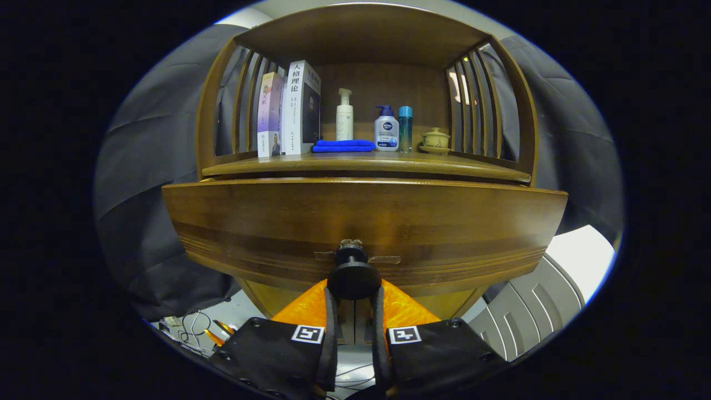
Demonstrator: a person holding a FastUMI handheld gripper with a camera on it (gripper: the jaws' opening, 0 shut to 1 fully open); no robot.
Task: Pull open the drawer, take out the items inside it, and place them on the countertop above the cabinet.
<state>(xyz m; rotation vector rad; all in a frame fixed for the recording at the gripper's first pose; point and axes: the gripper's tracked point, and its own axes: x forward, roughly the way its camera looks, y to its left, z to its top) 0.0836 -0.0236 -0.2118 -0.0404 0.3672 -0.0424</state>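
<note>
Dark cloth walls surround a wooden cabinet whose drawer front fills the middle of the gripper view. The gripper points straight and level at it, its jaws narrowed to a small gap and clenched on the round dark drawer knob, one finger on each side of the knob. Whether the drawer is pulled out at all cannot be told from here, and its inside is hidden. On the desk above, left to right, stand two upright books, a folded blue cloth, a white pump bottle, a squat pump bottle with a blue top, a slim teal bottle and a small lidded cup near the slatted right side.
</note>
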